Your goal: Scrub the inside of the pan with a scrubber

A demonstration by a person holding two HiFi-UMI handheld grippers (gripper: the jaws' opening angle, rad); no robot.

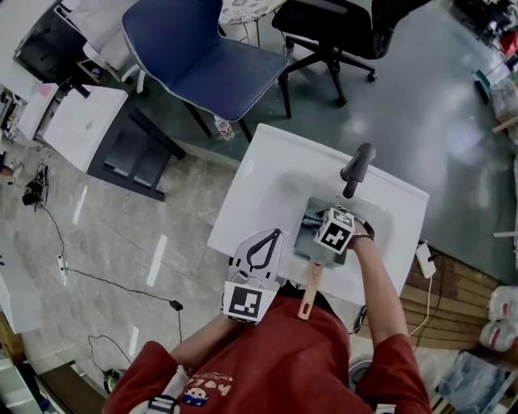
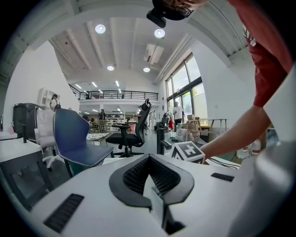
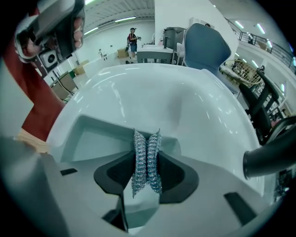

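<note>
A grey square pan lies in the white sink, its wooden handle reaching over the front edge toward me. My right gripper hovers over the pan, shut on a steel-wool scrubber that sticks out past the fingertips. In the right gripper view the pan's inside lies just ahead of the scrubber; whether they touch I cannot tell. My left gripper rests at the sink's front edge, left of the handle, shut and empty, pointing out over the room.
A black faucet rises at the back of the sink, also seen at the right in the right gripper view. A blue chair and a black office chair stand beyond the sink. Cables trail on the floor at left.
</note>
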